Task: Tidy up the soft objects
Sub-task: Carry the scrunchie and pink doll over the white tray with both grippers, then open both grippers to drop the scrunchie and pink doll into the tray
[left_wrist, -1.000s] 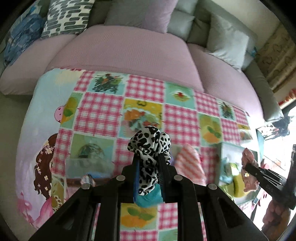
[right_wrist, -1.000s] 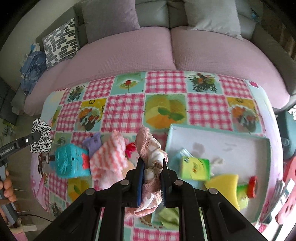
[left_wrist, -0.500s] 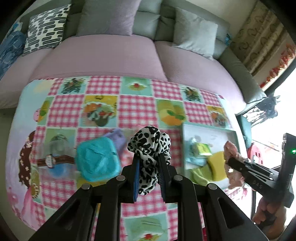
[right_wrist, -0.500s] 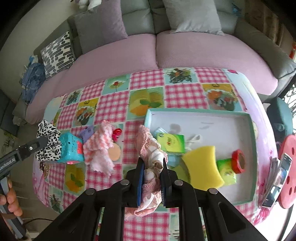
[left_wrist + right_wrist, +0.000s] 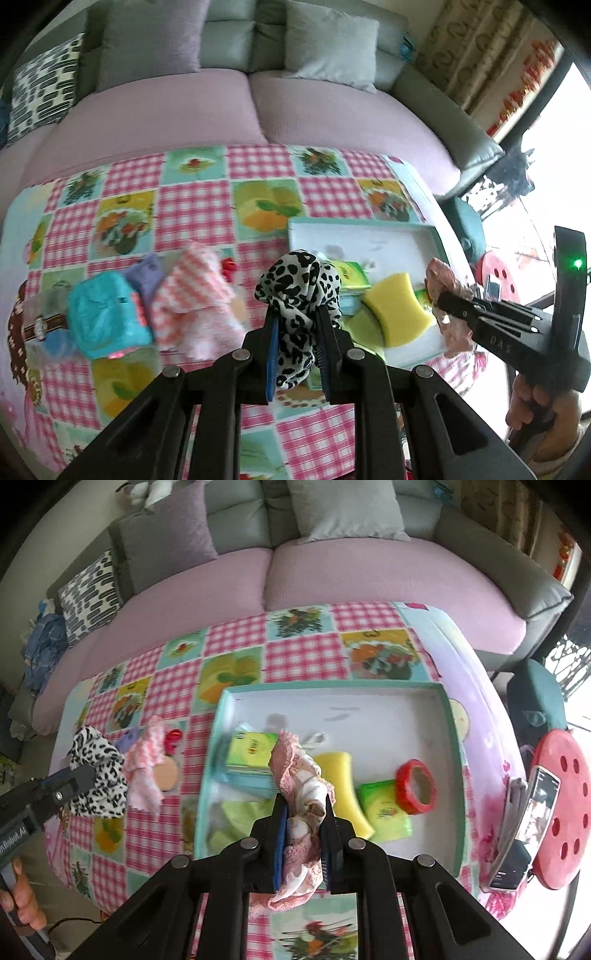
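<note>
Carrying step: your left tool (image 5: 297,334) grips the spotted scrunchie (image 5: 301,291), your right tool (image 5: 304,819) the pink lace cloth (image 5: 301,775); next, release both inside the tray (image 5: 452,760).

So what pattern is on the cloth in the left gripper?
Black-and-white leopard spots on the cloth, clearest in the left wrist view.

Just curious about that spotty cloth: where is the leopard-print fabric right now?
The leopard-print fabric is pinched in the left gripper, held above the checked tablecloth, left of the white tray.
</note>
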